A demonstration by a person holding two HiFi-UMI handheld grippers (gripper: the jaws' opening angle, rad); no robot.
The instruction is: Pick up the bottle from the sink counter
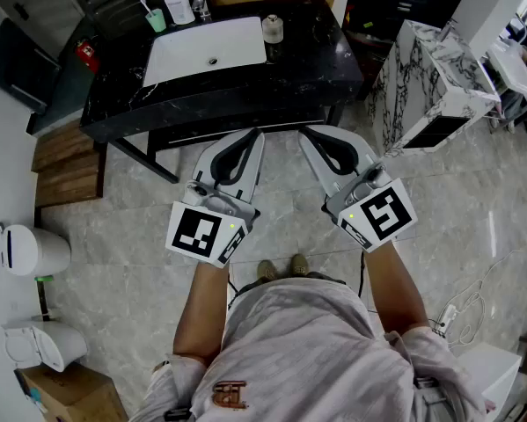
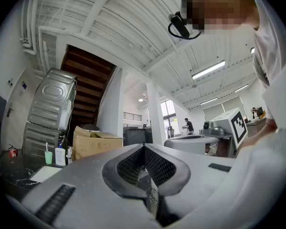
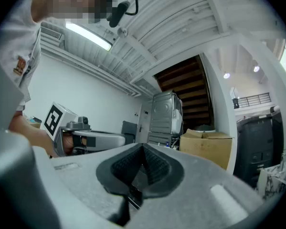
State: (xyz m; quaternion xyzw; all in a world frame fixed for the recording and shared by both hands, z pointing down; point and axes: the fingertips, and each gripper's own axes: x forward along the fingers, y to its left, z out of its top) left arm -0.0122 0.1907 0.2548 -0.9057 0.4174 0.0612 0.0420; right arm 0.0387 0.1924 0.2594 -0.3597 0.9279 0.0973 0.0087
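Observation:
The bottle (image 1: 178,6), white with a pump top, stands at the back left of the black sink counter (image 1: 316,60), beside the white basin (image 1: 206,49). It also shows small at the far left of the left gripper view, as the bottle (image 2: 60,156) next to a green cup (image 2: 48,157). My left gripper (image 1: 256,134) and right gripper (image 1: 304,131) hang side by side in front of the counter, well short of the bottle, tips pointing toward it. Both are shut with nothing between the jaws, as the left gripper (image 2: 143,147) and right gripper (image 3: 143,146) views show.
A green cup with a toothbrush (image 1: 156,18) stands left of the bottle and a small jar (image 1: 273,29) right of the basin. A marble-patterned cabinet (image 1: 439,77) stands to the right, wooden steps (image 1: 65,165) to the left. A cardboard box (image 2: 97,144) sits behind the counter.

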